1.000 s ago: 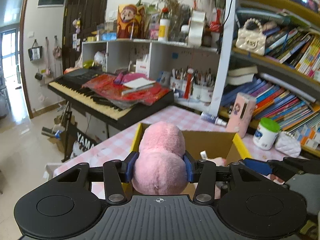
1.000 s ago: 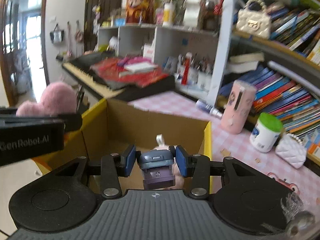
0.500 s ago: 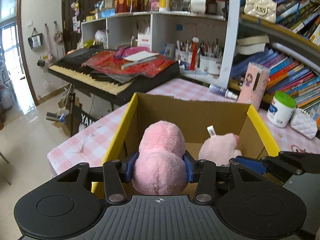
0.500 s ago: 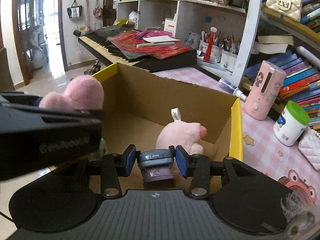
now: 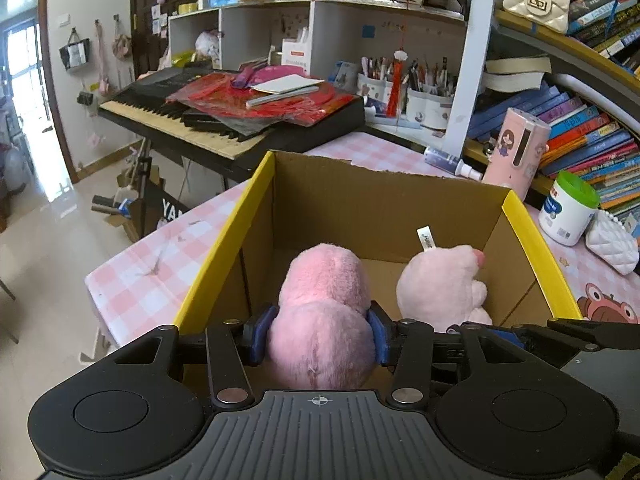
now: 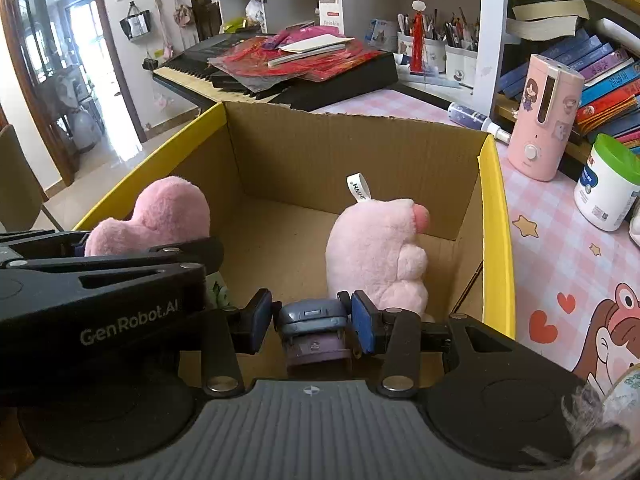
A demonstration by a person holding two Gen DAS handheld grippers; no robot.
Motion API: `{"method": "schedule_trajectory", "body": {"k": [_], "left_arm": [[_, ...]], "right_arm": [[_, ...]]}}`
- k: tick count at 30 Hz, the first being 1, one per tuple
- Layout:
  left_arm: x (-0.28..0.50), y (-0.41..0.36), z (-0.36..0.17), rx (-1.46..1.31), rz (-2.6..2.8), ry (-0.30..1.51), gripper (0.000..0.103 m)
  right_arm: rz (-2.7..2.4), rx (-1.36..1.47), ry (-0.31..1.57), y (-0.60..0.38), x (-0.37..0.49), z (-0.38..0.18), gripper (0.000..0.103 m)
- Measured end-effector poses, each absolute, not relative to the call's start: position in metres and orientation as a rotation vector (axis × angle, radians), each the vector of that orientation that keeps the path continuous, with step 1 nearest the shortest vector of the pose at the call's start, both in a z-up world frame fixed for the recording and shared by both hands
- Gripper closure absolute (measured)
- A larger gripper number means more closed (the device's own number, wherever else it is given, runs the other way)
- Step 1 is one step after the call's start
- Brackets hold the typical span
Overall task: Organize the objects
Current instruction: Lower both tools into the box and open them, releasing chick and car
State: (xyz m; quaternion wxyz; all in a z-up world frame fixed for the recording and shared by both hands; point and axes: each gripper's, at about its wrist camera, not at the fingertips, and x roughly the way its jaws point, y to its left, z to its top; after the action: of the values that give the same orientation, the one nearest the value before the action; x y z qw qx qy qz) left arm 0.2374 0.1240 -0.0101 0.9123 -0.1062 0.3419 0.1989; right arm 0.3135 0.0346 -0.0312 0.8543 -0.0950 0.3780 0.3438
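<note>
An open cardboard box (image 5: pixel 224 264) with yellow edges stands on the pink checked table. My left gripper (image 5: pixel 318 338) hangs over the box's near left side. A fluffy pink plush toy (image 5: pixel 324 292) sits between its blue pads, which still press its sides while the jaws are opening. The right wrist view shows this plush toy (image 6: pixel 160 212) at the left. My right gripper (image 6: pixel 312 320) is shut on a small grey-purple toy (image 6: pixel 314 330) above the box's near edge. A paler pink plush (image 6: pixel 372 248) with a white tag stands on the box floor at the right.
A black keyboard (image 5: pixel 224 120) piled with red papers stands behind the box. To the right on the table are a spray bottle (image 6: pixel 476 118), a pink humidifier (image 6: pixel 544 112), a green-lidded white jar (image 6: pixel 608 188) and a white quilted purse (image 5: pixel 612 244). Bookshelves (image 5: pixel 580 140) fill the right.
Both grippers have sunk and tipped down over the box. Its floor and the pale plush inside have come into view. Both toys stay gripped.
</note>
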Motion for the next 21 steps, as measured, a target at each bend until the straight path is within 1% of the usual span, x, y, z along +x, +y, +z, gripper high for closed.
{"method": "schedule_trajectory", "body": {"k": [3,6,8,10,14,21], "left_arm": [[0.236,0.124,-0.008,-0.218,0.403,0.689,0.052],[0.23,0.12,-0.002,-0.193,0.402,0.651,0.042],[0.226,0.118,0.002,-0.183,0.394,0.629,0.039],[0.223,0.118,0.008,-0.185,0.389,0.609,0.037],[0.211,0.118,0.019,-0.196,0.39,0.566,0.031],[0.182,0.122,0.033,-0.22,0.4,0.497,0.021]], "right_arm": [[0.712,-0.2,0.798,0.034,0.312,-0.03,0.061],[0.704,-0.184,0.8,0.032,0.31,-0.027,0.061],[0.7,-0.17,0.79,0.03,0.307,-0.024,0.061],[0.696,-0.162,0.759,0.028,0.302,-0.018,0.054],[0.681,-0.141,0.7,0.022,0.292,-0.005,0.05],[0.621,-0.114,0.604,0.008,0.267,0.014,0.038]]}}
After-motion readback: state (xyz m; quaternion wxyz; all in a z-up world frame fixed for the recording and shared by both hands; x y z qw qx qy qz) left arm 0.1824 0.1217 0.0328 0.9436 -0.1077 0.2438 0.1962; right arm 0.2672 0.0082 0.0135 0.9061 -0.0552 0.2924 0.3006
